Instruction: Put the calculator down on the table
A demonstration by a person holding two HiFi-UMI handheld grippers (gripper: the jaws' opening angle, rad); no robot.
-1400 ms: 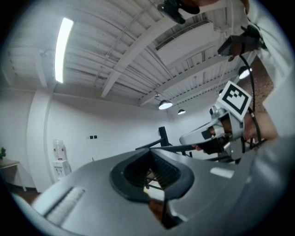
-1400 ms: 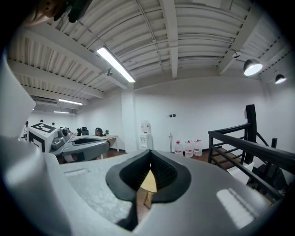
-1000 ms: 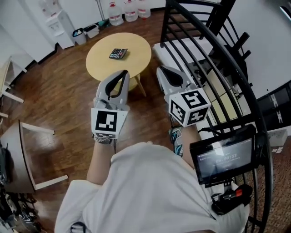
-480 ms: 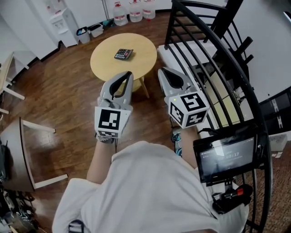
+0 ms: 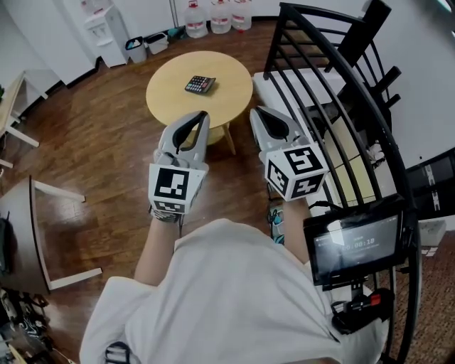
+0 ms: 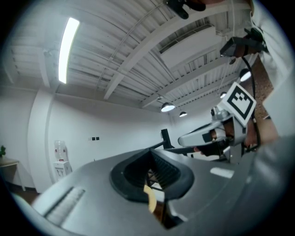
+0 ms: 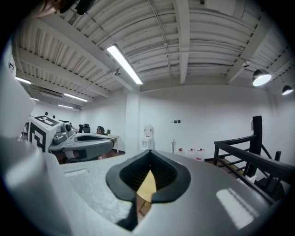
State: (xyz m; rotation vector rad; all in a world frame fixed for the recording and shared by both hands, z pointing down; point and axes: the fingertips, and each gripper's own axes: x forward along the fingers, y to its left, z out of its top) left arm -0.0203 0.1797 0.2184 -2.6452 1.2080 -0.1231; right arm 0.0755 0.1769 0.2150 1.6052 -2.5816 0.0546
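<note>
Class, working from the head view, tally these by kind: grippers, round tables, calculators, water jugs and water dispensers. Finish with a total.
Grippers: 2, the left gripper and the right gripper
Round table: 1
Calculator: 1
Water jugs: 3
Water dispenser: 1
Total: 8

Bright, even indoor light fills every view. In both gripper views a ceiling strip light (image 6: pixel 68 50) burns out to plain white, straight beams bow with fisheye distortion, and the corners go black. The left gripper (image 6: pixel 151 159), close to its lens, looks soft. The wooden floor (image 5: pixel 106 213) carries a pale sheen.
</note>
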